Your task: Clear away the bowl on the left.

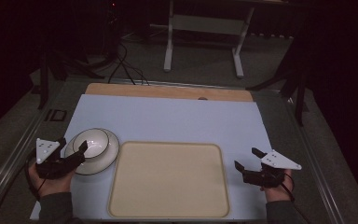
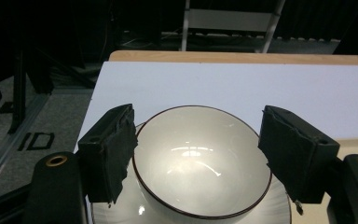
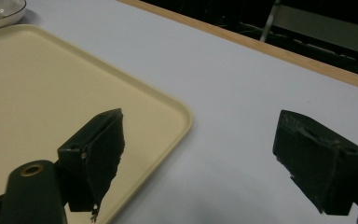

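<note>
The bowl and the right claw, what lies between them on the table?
In the high view, the beige tray lies between the bowl and the right claw.

Black hand-held grippers point(image 1: 73, 151), grey triangular plates, dark sleeves.

1. Glossy white ceramic bowl point(image 2: 200, 163) – thin dark brown line round its rim.
2. Round white saucer point(image 1: 109, 154) under it, dark-edged too.
3. Plain cream plastic tray point(image 1: 168, 179).
4. Pale blue mat point(image 1: 168, 116) on the light wooden desk point(image 1: 168, 91).
5. Both claws – matt black.
</note>
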Demonstrator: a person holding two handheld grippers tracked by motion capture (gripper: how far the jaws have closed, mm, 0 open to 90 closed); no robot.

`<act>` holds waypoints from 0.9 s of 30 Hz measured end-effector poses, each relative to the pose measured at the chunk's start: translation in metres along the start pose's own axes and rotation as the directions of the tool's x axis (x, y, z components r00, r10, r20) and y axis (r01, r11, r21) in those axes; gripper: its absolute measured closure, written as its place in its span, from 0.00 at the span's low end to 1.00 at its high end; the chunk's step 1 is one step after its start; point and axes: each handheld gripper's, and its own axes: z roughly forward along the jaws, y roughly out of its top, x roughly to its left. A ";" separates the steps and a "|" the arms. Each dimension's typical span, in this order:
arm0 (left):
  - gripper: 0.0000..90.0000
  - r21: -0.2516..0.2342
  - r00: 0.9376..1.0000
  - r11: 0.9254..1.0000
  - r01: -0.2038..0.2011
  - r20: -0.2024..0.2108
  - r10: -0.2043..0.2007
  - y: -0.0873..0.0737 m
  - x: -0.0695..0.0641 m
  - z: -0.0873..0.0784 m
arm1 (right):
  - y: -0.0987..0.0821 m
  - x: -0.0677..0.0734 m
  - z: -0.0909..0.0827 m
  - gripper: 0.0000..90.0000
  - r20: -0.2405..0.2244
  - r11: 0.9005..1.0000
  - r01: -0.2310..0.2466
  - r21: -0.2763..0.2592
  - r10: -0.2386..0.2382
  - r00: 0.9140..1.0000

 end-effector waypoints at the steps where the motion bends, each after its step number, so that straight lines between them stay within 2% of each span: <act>1: 0.31 0.002 1.000 1.000 -0.002 0.000 0.002 0.000 0.000 0.000 | 0.000 0.000 0.000 0.18 0.002 1.000 0.003 -0.004 -0.003 1.000; 7: 0.31 0.017 1.000 1.000 -0.002 -0.006 0.002 -0.001 0.001 0.004 | 0.000 0.000 0.000 0.18 0.005 1.000 0.004 -0.012 -0.004 1.000; 17: 0.31 0.011 1.000 1.000 0.007 -0.015 -0.006 0.002 0.002 0.006 | 0.000 0.001 0.000 0.17 0.006 1.000 0.006 -0.020 -0.005 1.000; 27: 0.33 0.041 1.000 0.999 0.017 -0.021 -0.016 0.003 0.006 0.015 | 0.000 0.000 0.000 0.17 0.004 1.000 0.000 -0.019 0.000 1.000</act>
